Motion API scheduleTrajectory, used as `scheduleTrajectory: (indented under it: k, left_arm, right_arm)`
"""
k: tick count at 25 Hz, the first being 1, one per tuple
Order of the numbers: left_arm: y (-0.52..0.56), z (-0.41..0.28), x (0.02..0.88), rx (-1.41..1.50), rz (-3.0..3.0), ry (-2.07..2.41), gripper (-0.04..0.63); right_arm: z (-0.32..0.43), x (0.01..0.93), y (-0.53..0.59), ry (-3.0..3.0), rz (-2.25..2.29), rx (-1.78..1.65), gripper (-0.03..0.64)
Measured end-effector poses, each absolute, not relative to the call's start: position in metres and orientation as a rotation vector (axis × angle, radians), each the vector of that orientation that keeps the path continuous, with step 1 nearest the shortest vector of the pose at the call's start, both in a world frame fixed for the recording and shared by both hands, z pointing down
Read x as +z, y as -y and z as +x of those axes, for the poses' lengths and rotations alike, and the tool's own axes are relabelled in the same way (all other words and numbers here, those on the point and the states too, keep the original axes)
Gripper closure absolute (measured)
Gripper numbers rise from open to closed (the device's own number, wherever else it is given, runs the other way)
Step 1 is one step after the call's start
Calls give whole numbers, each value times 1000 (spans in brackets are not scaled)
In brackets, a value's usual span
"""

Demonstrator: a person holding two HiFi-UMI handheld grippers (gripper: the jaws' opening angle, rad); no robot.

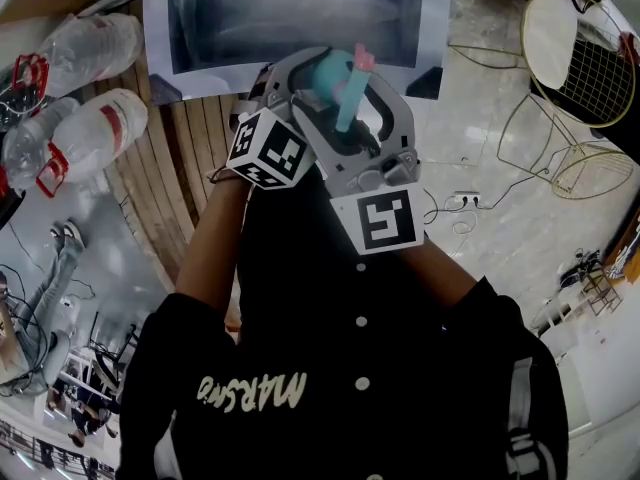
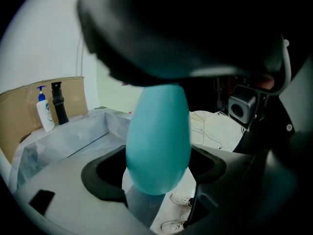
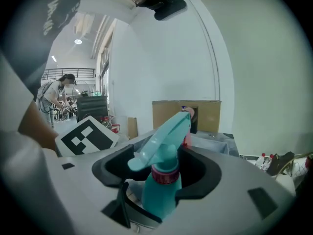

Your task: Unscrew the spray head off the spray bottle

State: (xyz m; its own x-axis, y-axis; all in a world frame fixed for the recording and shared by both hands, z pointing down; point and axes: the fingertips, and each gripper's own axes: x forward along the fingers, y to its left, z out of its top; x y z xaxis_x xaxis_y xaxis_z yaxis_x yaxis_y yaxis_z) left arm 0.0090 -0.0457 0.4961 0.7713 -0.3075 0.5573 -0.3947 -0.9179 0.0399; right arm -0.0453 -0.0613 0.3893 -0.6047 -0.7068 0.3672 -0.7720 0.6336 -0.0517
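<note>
- Up against the person's chest, above the black shirt, both tools are raised and the work hangs in the air between them, well clear of the pale stone floor.
- The left gripper is clamped on the rounded belly of the teal spray bottle. Its dark pads press in from either side, so this one looks to be the anchor that carries the bottle's weight.
- The right gripper comes in from the other end with its jaws standing wide around the bottle's neck. A dark gap shows on one side, so I judge it is not yet biting on anything.
- The spray head sits on top of the bottle and juts out past the right jaws, its pink nozzle tip pointing away from the person.
- The pink collar lies snug on the bottle's shoulder with no thread showing beneath it, so the unscrewing seems hardly started, or caught between turns.
- To my eye the step in hand is taking a hold on the head.
- The next move calls for the right jaws to close squarely on the collar, not on the trigger.
- After that comes a twist about the bottle's long axis while the left holds firm.
- The smooth, round body could slip and turn in the left pads, which would waste the twist.
</note>
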Motion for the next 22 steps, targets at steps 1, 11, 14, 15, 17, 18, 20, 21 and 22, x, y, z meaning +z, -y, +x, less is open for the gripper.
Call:
scheduleTrajectory:
  k: [1,11,14,15,17,18,20,21,22]
  left_arm:
    - [46,9,496,843,2806,562,193]
    - [46,8,497,831,2796,580,193]
    - [47,8,497,834,2794,582,193]
    - [47,9,497,835,2794,581,193]
    - [47,9,497,836,2793,582,193]
    - [47,10,496,837,2792,582,193]
    - [47,11,496,840,2791,584,193]
    - [47,11,496,839,2791,585,193]
    - [47,11,496,838,2791,584,193]
  right_arm:
    - [-45,391,62,2538,1177,279,331]
    - [-38,394,63,2503,1165,183,380]
    - [-31,391,64,2485,1237,247,364]
    - [-29,390,63,2467,1255,259,364]
    - [-24,392,59,2404,1273,256,376]
    - [-21,393,57,2373,1285,249,400]
    - [-20,392,56,2350,1327,234,454]
    - [-20,391,56,2354,1344,232,456]
    - [-20,390,57,2366,1357,236,456]
